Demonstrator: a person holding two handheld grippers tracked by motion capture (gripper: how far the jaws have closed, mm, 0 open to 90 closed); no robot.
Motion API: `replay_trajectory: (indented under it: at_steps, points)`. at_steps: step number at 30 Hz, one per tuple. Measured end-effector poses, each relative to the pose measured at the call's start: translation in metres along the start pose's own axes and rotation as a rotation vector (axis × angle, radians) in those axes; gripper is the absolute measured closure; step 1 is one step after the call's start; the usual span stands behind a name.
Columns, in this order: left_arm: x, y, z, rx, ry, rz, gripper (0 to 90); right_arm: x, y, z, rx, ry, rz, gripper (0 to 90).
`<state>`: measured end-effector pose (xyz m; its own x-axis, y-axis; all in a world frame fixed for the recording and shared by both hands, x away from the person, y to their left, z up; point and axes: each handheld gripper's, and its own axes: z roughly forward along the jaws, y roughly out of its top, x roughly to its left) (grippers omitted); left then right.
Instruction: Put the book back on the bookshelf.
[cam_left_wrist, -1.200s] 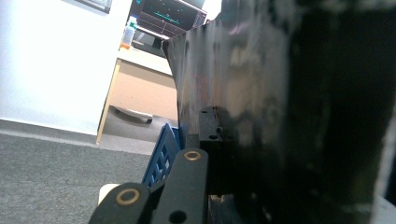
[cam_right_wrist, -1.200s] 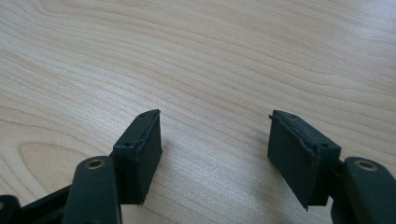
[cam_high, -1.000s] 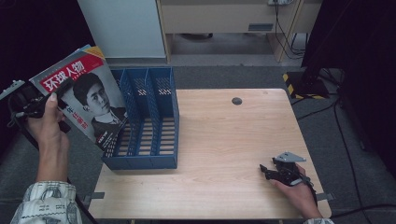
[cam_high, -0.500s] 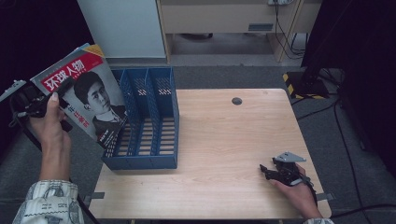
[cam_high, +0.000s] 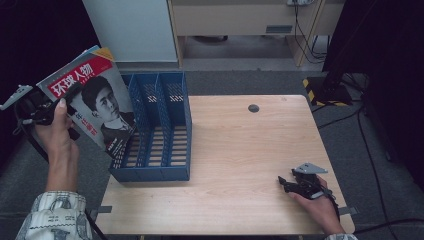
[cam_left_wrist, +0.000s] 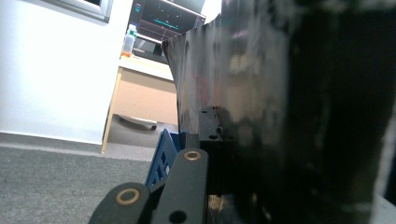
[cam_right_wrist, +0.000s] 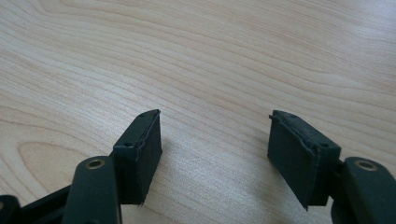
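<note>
A magazine (cam_high: 95, 107) with a red title band and a portrait cover is held up off the table's left side, tilted, just left of the blue file rack (cam_high: 160, 130). My left gripper (cam_high: 70, 97) is shut on its left edge. In the left gripper view the glossy dark magazine (cam_left_wrist: 280, 107) stands close in front, clamped at the jaws, with the blue rack (cam_left_wrist: 163, 154) behind. My right gripper (cam_high: 286, 183) rests low on the table near the front right corner. Its fingers (cam_right_wrist: 140, 154) stand wide apart over bare wood with nothing between them.
The wooden table (cam_high: 240, 165) has a small dark cable hole (cam_high: 253, 108) near its back edge. The blue rack has three compartments, open at the top. A white cabinet (cam_high: 132, 30) and desk stand behind, and cables run on the floor at the right.
</note>
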<state>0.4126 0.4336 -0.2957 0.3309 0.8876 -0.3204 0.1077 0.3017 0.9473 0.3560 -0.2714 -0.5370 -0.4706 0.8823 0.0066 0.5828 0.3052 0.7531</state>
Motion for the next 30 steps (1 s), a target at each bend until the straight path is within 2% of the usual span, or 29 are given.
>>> replay_trajectory:
  at_steps: [5,9,24,30]
  points:
    - [0.001,-0.004,0.0,-0.018,0.002,-0.001,86.6,0.0,0.0,0.0,0.0,0.0,0.0,35.1]
    - [-0.001,-0.009,0.001,-0.017,0.021,0.025,86.6,0.0,0.0,0.0,0.0,0.0,0.0,35.1]
    - [-0.003,-0.03,-0.002,-0.069,0.017,0.045,86.6,0.0,0.0,0.0,0.0,-0.001,0.001,35.1]
    - [-0.002,-0.038,-0.004,-0.064,0.032,0.064,86.6,0.0,0.0,0.0,0.0,-0.001,0.001,35.1]
